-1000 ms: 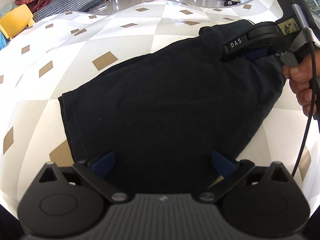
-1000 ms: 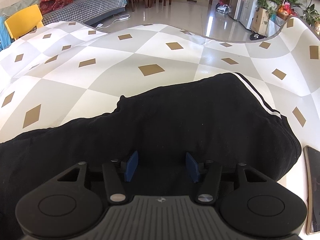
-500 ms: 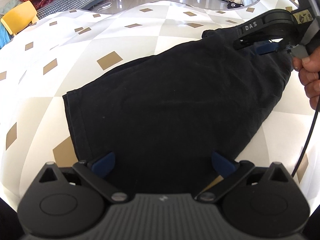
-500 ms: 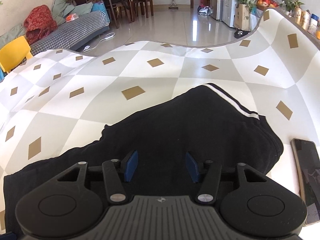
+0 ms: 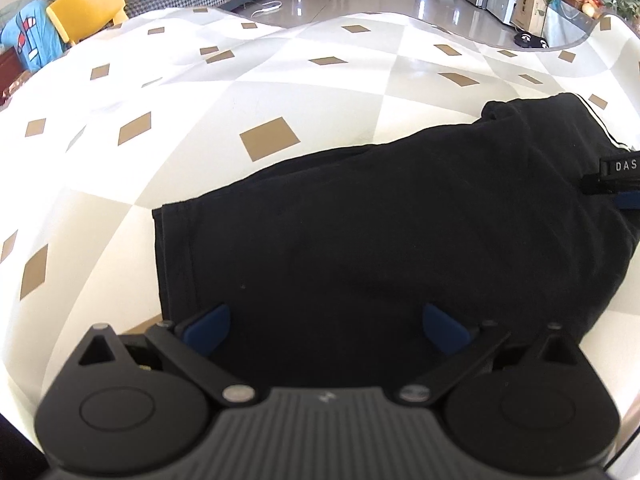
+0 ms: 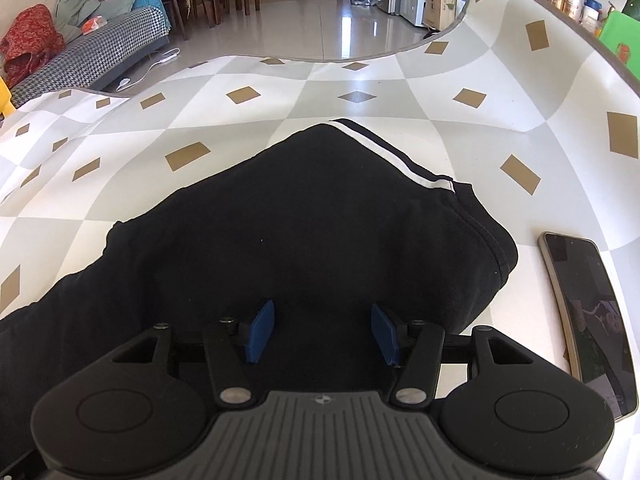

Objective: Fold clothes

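Observation:
A black garment with a white side stripe lies folded over on the checked tablecloth. My left gripper hovers over its near edge by the hemmed end, open wide, with nothing between the blue pads. My right gripper stands over the striped end of the garment, its blue pads apart and pressing on nothing. In the left wrist view the right gripper shows only as a black tip at the right edge, above the cloth.
A phone lies face up on the table just right of the garment. The tablecloth stretches away beyond the garment. Past the table's far edge are a tiled floor, a yellow chair, a sofa and potted plants.
In the left wrist view the right gripper and its hand have slid to the right edge, the hand now out of view. In the right wrist view the striped end has shifted left and more of the phone shows.

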`<state>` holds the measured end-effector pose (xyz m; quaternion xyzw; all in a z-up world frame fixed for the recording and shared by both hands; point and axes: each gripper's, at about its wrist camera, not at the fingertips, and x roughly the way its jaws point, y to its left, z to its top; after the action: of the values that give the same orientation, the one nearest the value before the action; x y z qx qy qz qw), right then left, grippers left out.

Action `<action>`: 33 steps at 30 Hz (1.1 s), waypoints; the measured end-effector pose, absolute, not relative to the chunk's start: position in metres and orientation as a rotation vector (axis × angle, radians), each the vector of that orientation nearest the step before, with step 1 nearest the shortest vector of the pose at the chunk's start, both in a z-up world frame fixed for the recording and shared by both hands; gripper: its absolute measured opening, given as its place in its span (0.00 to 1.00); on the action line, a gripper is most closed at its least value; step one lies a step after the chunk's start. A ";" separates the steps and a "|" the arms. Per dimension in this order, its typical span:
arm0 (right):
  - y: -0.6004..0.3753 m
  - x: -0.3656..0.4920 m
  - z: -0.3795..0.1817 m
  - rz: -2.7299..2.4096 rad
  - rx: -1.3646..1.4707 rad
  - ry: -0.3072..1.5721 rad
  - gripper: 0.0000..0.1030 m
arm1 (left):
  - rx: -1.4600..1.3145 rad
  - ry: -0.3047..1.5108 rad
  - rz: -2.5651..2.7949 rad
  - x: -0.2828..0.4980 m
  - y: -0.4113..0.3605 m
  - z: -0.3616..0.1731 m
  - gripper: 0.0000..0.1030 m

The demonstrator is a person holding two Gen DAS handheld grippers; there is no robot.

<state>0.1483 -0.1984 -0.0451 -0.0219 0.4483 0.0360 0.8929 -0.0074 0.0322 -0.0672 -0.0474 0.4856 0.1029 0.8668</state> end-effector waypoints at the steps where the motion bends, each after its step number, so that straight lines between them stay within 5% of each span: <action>1: -0.199 0.149 -0.045 0.072 -0.042 0.935 0.51 | -0.096 1.013 0.212 -0.007 0.033 -0.068 1.00; 33: -0.193 0.146 -0.047 0.041 -0.038 0.923 0.53 | -0.082 0.988 0.189 0.014 0.050 -0.073 1.00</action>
<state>0.1462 -0.1934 -0.0469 -0.0182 0.4452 0.0200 0.8950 0.0140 0.0505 -0.0730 -0.0395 0.4731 0.0907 0.8754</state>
